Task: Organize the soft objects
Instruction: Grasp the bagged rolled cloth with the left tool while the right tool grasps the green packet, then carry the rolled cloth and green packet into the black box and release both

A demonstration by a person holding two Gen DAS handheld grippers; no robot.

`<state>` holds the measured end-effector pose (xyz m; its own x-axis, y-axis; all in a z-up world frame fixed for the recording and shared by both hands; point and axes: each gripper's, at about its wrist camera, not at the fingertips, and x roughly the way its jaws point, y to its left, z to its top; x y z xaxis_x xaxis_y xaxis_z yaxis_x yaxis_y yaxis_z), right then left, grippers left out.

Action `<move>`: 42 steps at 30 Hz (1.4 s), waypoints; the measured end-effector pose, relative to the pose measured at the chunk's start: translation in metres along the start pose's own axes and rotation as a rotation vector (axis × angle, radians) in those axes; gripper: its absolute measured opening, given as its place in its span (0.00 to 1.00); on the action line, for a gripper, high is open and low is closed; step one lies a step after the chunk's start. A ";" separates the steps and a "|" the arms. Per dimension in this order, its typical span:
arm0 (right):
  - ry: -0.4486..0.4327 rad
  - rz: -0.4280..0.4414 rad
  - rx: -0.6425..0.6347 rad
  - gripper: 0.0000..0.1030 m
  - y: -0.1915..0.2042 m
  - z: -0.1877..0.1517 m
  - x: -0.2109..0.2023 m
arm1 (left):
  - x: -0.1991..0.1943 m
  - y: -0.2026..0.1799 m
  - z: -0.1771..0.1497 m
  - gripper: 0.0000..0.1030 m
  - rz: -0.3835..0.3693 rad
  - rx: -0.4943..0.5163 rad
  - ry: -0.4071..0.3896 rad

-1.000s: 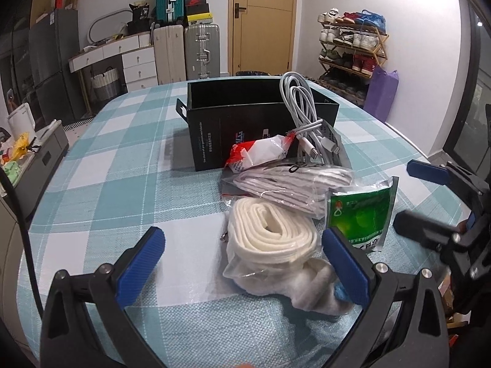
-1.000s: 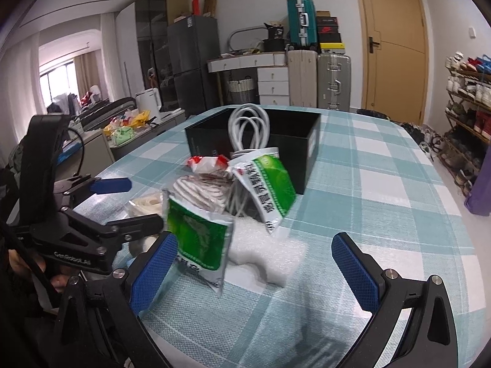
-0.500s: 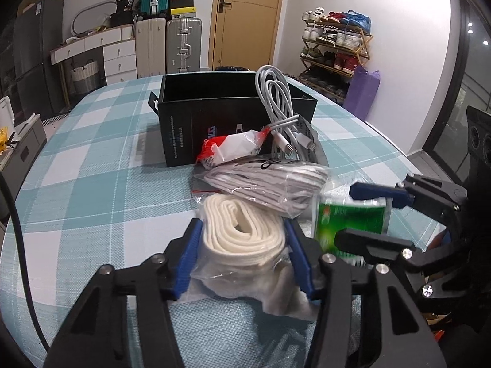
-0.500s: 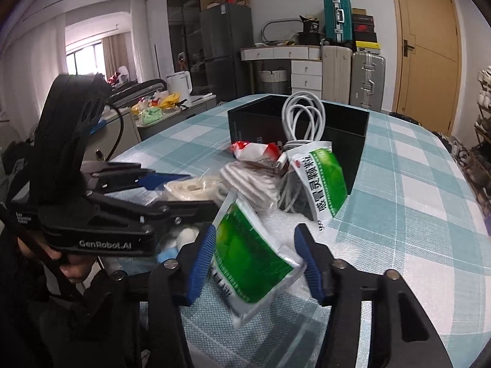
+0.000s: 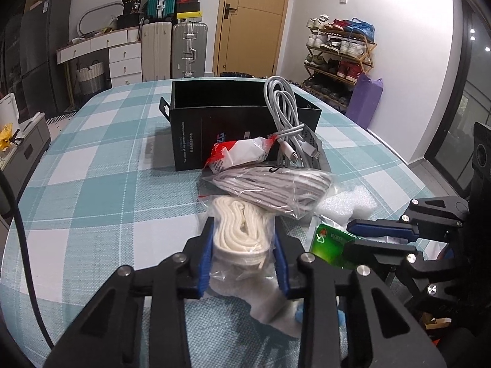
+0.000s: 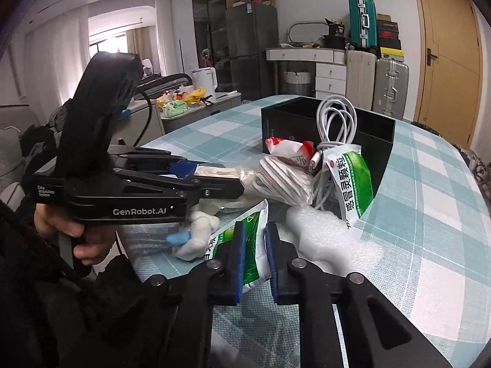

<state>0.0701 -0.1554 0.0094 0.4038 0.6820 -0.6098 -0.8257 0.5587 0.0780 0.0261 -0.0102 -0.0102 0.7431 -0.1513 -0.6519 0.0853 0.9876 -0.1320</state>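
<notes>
My left gripper (image 5: 242, 233) is shut on a bagged roll of cream white band (image 5: 242, 230) on the checked tablecloth. My right gripper (image 6: 254, 236) is shut on a green and white sachet (image 6: 253, 245); it also shows in the left wrist view (image 5: 331, 243). Behind lie a bag of grey striped cord (image 5: 273, 187), a red and white packet (image 5: 239, 151), a white cable (image 5: 285, 113) and a second green sachet (image 6: 349, 181). An open black box (image 5: 221, 119) stands behind the pile. White foam (image 6: 325, 233) lies by the sachet.
The table (image 5: 92, 159) has a teal and white checked cloth. A white sock-like cloth with a blue tip (image 6: 193, 236) lies near my left gripper. Suitcases, drawers, a door and a shoe rack stand in the room behind.
Both grippers went from wide open to shut: the left closed on the cream roll, the right closed on the green sachet. Both moved in toward the pile.
</notes>
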 end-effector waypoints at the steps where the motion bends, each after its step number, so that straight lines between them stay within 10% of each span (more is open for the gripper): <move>1: -0.002 0.004 -0.003 0.11 0.001 0.000 -0.001 | -0.001 0.000 0.000 0.31 0.001 -0.001 -0.001; 42: -0.239 -0.175 -0.022 0.07 -0.017 0.048 -0.067 | -0.059 0.019 0.041 0.31 0.039 -0.054 -0.209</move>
<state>0.0767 -0.1876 0.0868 0.6202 0.6692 -0.4093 -0.7424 0.6693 -0.0305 0.0113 0.0189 0.0559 0.8671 -0.0956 -0.4888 0.0224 0.9879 -0.1534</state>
